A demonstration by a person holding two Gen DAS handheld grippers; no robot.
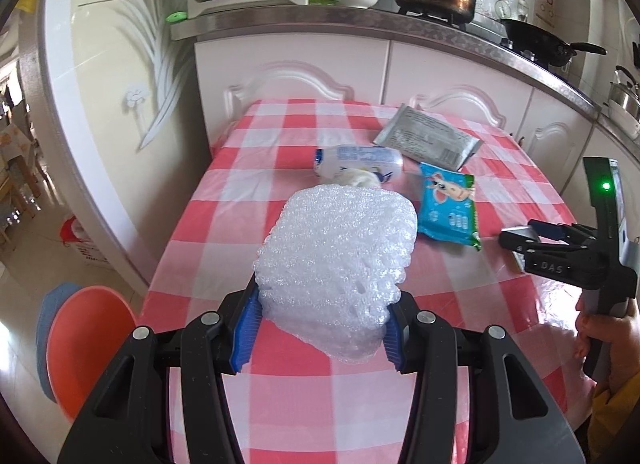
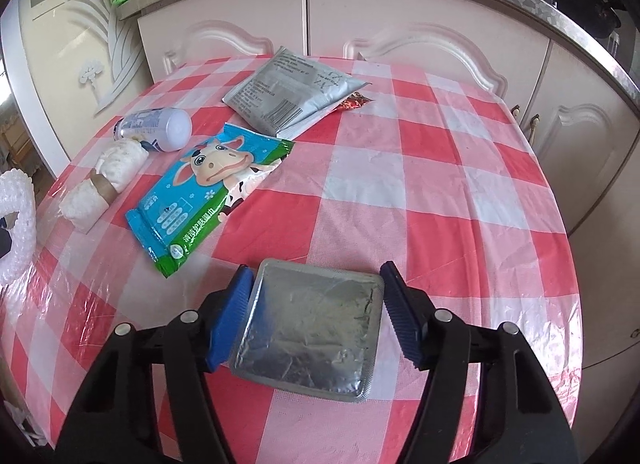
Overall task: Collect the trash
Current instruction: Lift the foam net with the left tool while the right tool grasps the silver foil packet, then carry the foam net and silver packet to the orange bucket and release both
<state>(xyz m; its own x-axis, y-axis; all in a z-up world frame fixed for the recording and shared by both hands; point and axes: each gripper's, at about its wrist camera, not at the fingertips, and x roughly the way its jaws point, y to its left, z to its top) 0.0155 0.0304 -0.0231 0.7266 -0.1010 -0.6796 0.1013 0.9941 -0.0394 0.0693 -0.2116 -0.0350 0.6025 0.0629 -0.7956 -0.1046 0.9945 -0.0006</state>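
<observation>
We hold the bubble wrap (image 1: 336, 260) clamped in our left gripper (image 1: 324, 328), its jaws closed on its near end above the checked worktop (image 1: 200, 224). Our right gripper (image 2: 316, 316) straddles the flat foil packet (image 2: 308, 328) lying on the worktop; the left pad looks in contact, the right jaw stands clear, so nothing is gripped. The packet is thin and slick, so it may slide out as the jaws close. The wipes pack (image 2: 208, 188), bottle (image 2: 154, 130) and grey pouch (image 2: 292, 92) wait beyond; the orange basin (image 1: 90, 348) sits on the floor.
</observation>
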